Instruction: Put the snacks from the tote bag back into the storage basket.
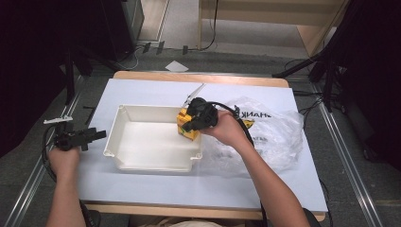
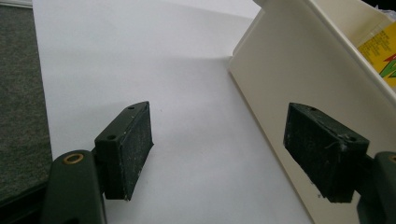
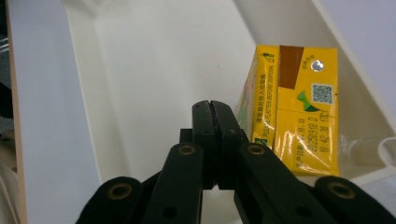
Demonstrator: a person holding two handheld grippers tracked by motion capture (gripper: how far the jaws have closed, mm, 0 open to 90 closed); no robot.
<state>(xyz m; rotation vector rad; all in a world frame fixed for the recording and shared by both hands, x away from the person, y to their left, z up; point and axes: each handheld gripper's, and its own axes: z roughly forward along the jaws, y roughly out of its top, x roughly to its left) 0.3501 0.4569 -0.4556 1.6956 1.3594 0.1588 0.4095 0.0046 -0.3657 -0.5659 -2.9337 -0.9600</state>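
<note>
A: Room inside the white tub (image 1: 142, 163)?

B: Floor is bare from centre out to 9 o'clock. The yellow carton (image 3: 292, 109) stands in the 2 o'clock corner, close against the walls there.

A: Outside it?

B: The clear plastic bag (image 1: 274, 137) crowds the 3 o'clock side. The white table (image 1: 94, 175) is free at 9 and 6 o'clock.
</note>
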